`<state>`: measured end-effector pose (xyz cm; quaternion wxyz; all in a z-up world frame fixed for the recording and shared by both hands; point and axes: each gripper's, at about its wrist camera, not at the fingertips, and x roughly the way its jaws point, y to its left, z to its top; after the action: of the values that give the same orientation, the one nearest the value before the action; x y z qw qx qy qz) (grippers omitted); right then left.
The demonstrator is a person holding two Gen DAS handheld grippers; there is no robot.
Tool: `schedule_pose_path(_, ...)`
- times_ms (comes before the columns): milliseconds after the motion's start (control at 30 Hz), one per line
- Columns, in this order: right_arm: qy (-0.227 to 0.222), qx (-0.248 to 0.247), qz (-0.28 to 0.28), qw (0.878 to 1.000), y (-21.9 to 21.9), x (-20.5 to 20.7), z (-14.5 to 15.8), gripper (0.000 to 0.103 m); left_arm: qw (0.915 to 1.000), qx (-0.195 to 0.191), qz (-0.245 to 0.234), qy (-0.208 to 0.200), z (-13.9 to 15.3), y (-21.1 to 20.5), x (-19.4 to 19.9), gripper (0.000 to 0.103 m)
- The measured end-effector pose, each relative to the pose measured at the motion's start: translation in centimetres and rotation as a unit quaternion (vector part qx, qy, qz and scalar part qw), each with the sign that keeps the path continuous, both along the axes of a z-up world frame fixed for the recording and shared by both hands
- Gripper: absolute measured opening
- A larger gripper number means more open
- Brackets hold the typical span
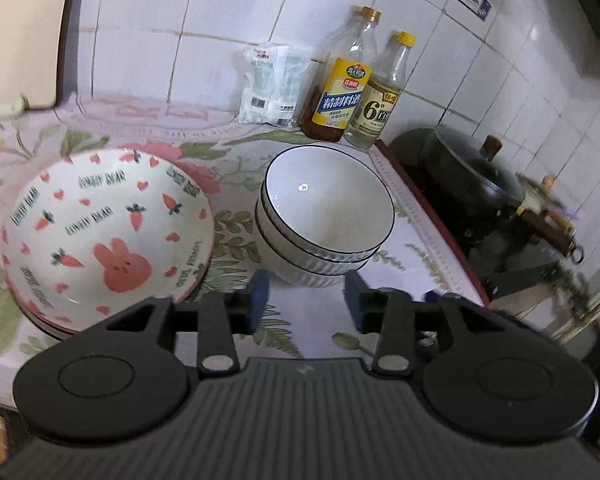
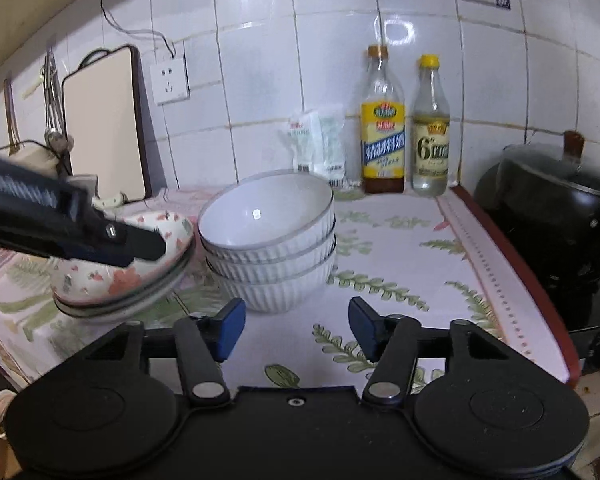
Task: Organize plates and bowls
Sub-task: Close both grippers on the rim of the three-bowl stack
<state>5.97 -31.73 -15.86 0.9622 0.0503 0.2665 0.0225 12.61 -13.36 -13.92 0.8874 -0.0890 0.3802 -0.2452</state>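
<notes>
White ribbed porcelain bowls (image 2: 270, 248) sit nested in a stack on the floral-clothed bench (image 2: 400, 240), just beside a carrot-printed bowl pile (image 1: 108, 236) tilted on plates, so sorting looks mostly done, while left gripper (image 1: 306, 300) and right gripper (image 2: 296, 326) fingers stand parted, holding nothing.
</notes>
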Motion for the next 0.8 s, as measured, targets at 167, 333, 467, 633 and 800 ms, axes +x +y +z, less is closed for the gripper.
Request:
schedule_pose_path(167, 0.004, -0.022, 0.022, 0.999, 0.4, 1.5, -2.4, 0.069, 0.9987, -0.034, 0.015, 0.035, -1.5, 0.3, 1.3, 0.057)
schedule_pose_path(333, -0.008, -0.028, 0.048, 0.998, 0.2, 2.9, -4.1, 0.074, 0.9916, -0.091, 0.036, 0.084, -2.9, 0.5, 2.9, 0.064)
schedule_pose_path(467, -0.009, -0.028, 0.056, 0.998, -0.2, 4.2, -5.0, 0.083, 0.9862, -0.112, 0.055, 0.109, -4.0, 0.2, 4.5, 0.067)
schedule_pose_path(633, -0.014, -0.022, 0.064, 0.998, -0.7, 5.7, -5.6, 0.091, 0.9856, -0.107, 0.068, 0.112, -4.9, -0.5, 6.0, 0.074)
schedule_pose_path(800, -0.028, -0.038, 0.101, 0.994, -0.1, 7.0, -5.4, 0.097, 0.9872, -0.086, 0.062, 0.119, -5.5, -1.9, 7.5, 0.074)
